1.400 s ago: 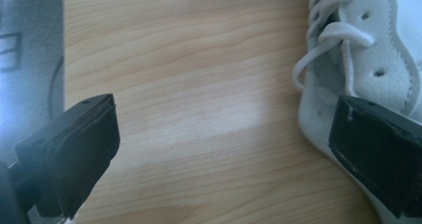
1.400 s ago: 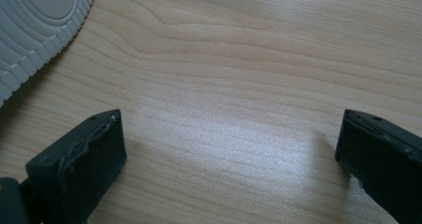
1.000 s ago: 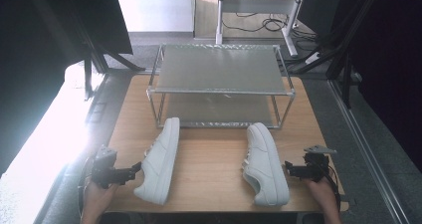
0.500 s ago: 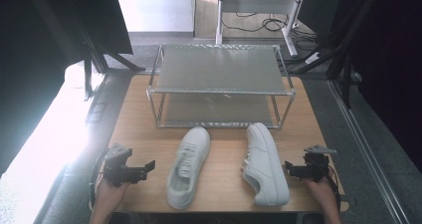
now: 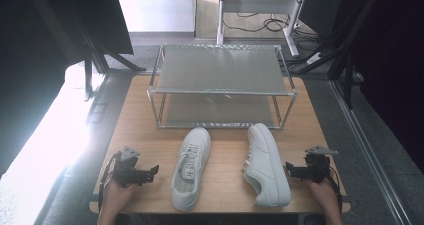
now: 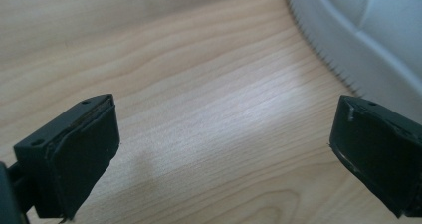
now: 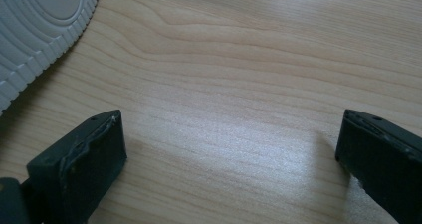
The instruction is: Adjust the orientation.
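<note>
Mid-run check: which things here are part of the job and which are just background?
In the job: left shoe, upright; right shoe, on its side; two-tier rack; left gripper and right gripper, both open.
Just about: cables on the floor, desk frame behind the table.

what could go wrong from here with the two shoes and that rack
1. The right shoe lies on its side, sole toward the open right gripper; gripped like that, it may reach the rack tipped over.
2. The left shoe sits upright but angled, so the open left gripper could nudge and spin it rather than clamp it.
3. The rack's lower shelf looks low; a lifted shoe might knock the top frame.
</note>
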